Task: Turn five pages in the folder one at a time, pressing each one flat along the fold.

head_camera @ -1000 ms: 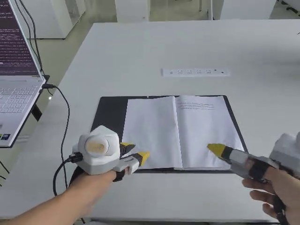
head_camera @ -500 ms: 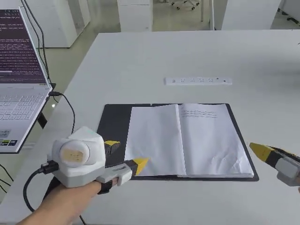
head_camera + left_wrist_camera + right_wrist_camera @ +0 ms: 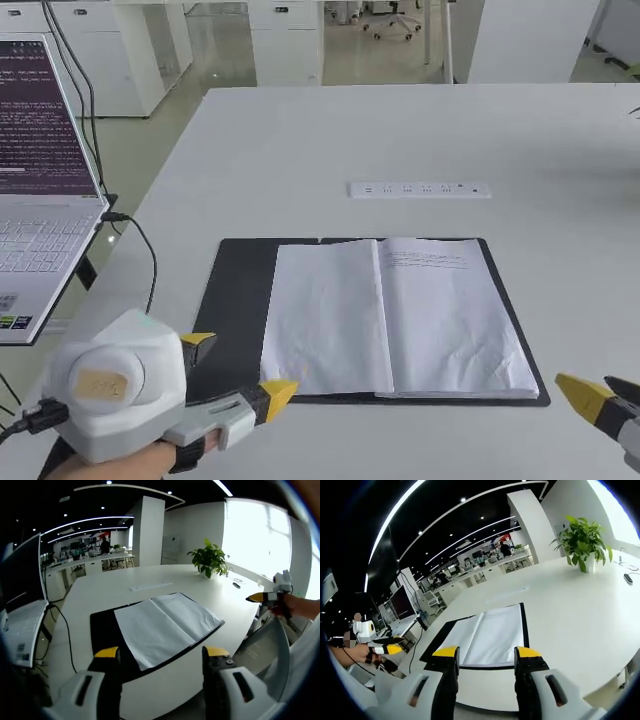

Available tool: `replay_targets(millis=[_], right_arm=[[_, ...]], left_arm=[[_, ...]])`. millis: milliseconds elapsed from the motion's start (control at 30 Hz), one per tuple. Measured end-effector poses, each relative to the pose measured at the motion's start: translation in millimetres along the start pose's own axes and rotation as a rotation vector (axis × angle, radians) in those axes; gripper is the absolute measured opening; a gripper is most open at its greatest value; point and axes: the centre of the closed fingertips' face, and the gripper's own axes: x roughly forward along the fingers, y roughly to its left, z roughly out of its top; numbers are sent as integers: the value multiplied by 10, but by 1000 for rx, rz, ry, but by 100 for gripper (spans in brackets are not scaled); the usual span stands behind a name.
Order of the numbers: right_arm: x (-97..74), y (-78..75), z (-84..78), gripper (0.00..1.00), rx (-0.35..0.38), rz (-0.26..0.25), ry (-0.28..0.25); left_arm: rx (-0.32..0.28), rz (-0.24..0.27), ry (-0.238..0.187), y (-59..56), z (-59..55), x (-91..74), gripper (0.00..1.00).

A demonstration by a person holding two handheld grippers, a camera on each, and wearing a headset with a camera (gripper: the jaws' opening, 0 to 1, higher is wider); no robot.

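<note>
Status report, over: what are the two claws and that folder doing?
Left claw open, hovering near-left of the folder. Right claw open, near-right of it. Folder open flat, untouched. Power strip and laptop sit well clear.

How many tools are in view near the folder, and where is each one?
2. The left tool hovers open at the folder's near left corner; the right tool is open beyond its near right corner.

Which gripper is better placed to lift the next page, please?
Probably the right: the right gripper hangs open off the lower right corner of the folder, beside the free edge of the right-hand page. The left gripper is open at the lower left.
</note>
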Motion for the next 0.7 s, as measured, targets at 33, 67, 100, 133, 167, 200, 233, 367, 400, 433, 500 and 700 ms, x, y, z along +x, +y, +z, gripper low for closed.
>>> replay_targets(millis=[33,67,100,133,167,200,233,367,400,433,500,700], right_arm=[[0,-25,13,42,0,-5,-1],[-4,-31,19,42,2,-5,-1],[-5,-35,31,43,-2,-6,-5],[-6,-43,35,43,-6,-9,-6],[-1,-49,36,42,-10,-7,-3],[3,-50,35,42,-10,-5,0],[9,-54,32,42,-14,-7,3],[39,-52,17,42,-38,-5,18],[46,-50,16,42,-40,-1,22],[51,-48,15,42,-42,0,24],[67,-50,14,42,-48,4,27],[136,-78,-45,42,-70,7,53]], left_arm=[[0,3,4,9,-9,-11,66],[-1,5,4,16,-11,-24,66],[-3,8,4,19,-11,-28,66],[-3,8,5,21,-12,-30,66],[-4,6,3,21,-11,-31,65],[-3,8,6,25,-12,-29,65],[3,11,11,27,-12,-26,66],[11,2,11,-14,27,16,65],[12,-2,14,-30,33,30,64],[13,-5,12,-45,41,43,64],[19,-11,12,-77,55,96,64],[47,-58,25,-262,52,319,63]])
